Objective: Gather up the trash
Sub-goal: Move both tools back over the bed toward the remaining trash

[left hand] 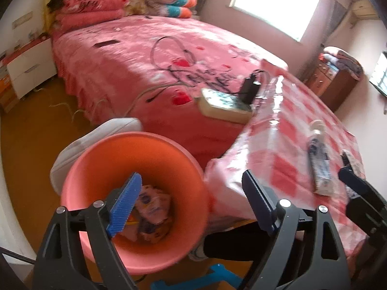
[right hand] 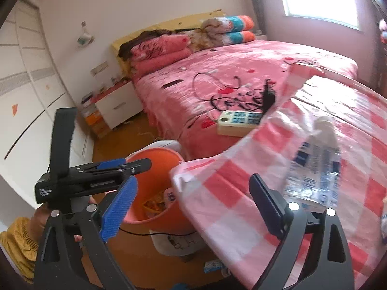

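Trash so far sits in the orange bin (left hand: 135, 193), where I can see crumpled snack wrappers (left hand: 151, 207) at the bottom. The bin stands on the floor tight against the corner of the tabletop (left hand: 285, 145), which makes sense to me: anything lifted off the checked cloth only has to travel over the edge to drop in.

My left hand-held gripper (left hand: 191, 205) hangs over the bin mouth with its jaws spread wide and nothing between them; I read that as released. My right hand-held gripper (right hand: 193, 207) is likewise wide open and empty, angled down across the tabletop's near corner, with the bin off to its left.

What remains on the tabletop is a plastic bottle (right hand: 314, 166) lying on its side with its white cap pointing toward the bed (right hand: 229, 72). It lies just beyond the right fingertip, close but not touching, so I judge it the next piece to collect, and the right side is better placed for it. A power strip (left hand: 225, 106) with a black plug rests on the bed edge; I would leave that, since it doesn't look like trash. Both views are smeared, so finer labels are unreadable.
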`<control>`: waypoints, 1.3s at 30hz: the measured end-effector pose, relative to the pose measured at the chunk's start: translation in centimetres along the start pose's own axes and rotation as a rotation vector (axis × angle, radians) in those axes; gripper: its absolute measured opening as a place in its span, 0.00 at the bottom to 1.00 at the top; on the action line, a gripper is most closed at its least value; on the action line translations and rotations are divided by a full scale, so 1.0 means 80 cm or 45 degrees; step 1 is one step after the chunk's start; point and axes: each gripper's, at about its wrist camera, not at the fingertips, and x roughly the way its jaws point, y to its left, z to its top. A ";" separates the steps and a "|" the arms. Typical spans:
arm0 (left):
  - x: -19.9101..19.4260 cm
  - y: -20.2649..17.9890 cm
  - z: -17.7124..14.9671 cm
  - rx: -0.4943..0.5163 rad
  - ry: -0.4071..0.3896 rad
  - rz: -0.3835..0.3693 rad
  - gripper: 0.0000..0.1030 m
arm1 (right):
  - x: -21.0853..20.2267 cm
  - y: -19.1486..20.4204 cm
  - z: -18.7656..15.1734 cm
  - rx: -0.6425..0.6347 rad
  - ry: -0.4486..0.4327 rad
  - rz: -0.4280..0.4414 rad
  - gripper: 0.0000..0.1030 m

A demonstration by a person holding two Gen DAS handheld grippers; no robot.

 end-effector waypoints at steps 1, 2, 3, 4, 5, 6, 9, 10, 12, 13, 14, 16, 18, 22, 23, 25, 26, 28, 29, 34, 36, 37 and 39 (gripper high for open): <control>-0.001 -0.008 0.001 0.014 -0.006 -0.013 0.85 | -0.004 -0.007 -0.002 0.015 -0.014 -0.007 0.89; -0.002 -0.018 0.002 0.030 -0.009 -0.024 0.85 | -0.008 -0.012 -0.003 0.026 -0.024 -0.013 0.89; -0.003 -0.025 0.003 0.044 -0.009 -0.031 0.86 | -0.011 -0.018 -0.005 0.037 -0.033 -0.020 0.89; -0.003 -0.033 0.003 0.060 -0.009 -0.038 0.86 | -0.016 -0.025 -0.007 0.049 -0.043 -0.026 0.89; -0.003 -0.044 0.003 0.079 -0.010 -0.045 0.86 | -0.018 -0.029 -0.008 0.057 -0.050 -0.029 0.89; -0.003 -0.049 0.003 0.089 -0.011 -0.046 0.86 | -0.021 -0.035 -0.010 0.065 -0.059 -0.034 0.89; -0.002 -0.071 0.002 0.133 -0.011 -0.048 0.87 | -0.032 -0.047 -0.013 0.079 -0.092 -0.055 0.90; -0.002 -0.078 0.001 0.150 -0.010 -0.048 0.87 | -0.036 -0.051 -0.014 0.086 -0.104 -0.060 0.90; -0.001 -0.093 -0.001 0.186 -0.006 -0.046 0.87 | -0.041 -0.059 -0.015 0.100 -0.116 -0.068 0.89; -0.001 -0.097 -0.001 0.196 -0.005 -0.042 0.87 | -0.044 -0.065 -0.016 0.112 -0.126 -0.071 0.89; -0.001 -0.103 -0.001 0.210 -0.004 -0.041 0.87 | -0.047 -0.069 -0.017 0.122 -0.134 -0.072 0.89; -0.001 -0.113 -0.002 0.233 -0.002 -0.044 0.87 | -0.053 -0.078 -0.018 0.140 -0.151 -0.073 0.89; -0.001 -0.123 -0.002 0.253 0.001 -0.037 0.87 | -0.059 -0.085 -0.019 0.151 -0.165 -0.081 0.89; 0.001 -0.138 -0.004 0.270 0.023 -0.045 0.87 | -0.070 -0.099 -0.021 0.170 -0.197 -0.105 0.89; 0.001 -0.143 -0.005 0.276 0.026 -0.048 0.87 | -0.072 -0.103 -0.022 0.172 -0.203 -0.112 0.89; 0.002 -0.151 -0.007 0.289 0.028 -0.049 0.87 | -0.077 -0.109 -0.023 0.178 -0.214 -0.124 0.89; 0.002 -0.156 -0.008 0.298 0.031 -0.050 0.87 | -0.079 -0.112 -0.024 0.183 -0.218 -0.127 0.89; 0.003 -0.164 -0.008 0.312 0.037 -0.053 0.87 | -0.085 -0.120 -0.026 0.199 -0.228 -0.127 0.89; 0.003 -0.168 -0.009 0.319 0.037 -0.056 0.87 | -0.086 -0.122 -0.027 0.205 -0.231 -0.129 0.89; 0.005 -0.186 -0.011 0.345 0.043 -0.068 0.87 | -0.096 -0.140 -0.030 0.233 -0.251 -0.147 0.89; 0.005 -0.194 -0.013 0.357 0.045 -0.074 0.87 | -0.101 -0.145 -0.032 0.243 -0.260 -0.154 0.89; 0.005 -0.198 -0.014 0.363 0.045 -0.078 0.87 | -0.103 -0.149 -0.033 0.251 -0.266 -0.161 0.89; 0.006 -0.206 -0.015 0.376 0.047 -0.086 0.87 | -0.108 -0.156 -0.034 0.267 -0.273 -0.168 0.89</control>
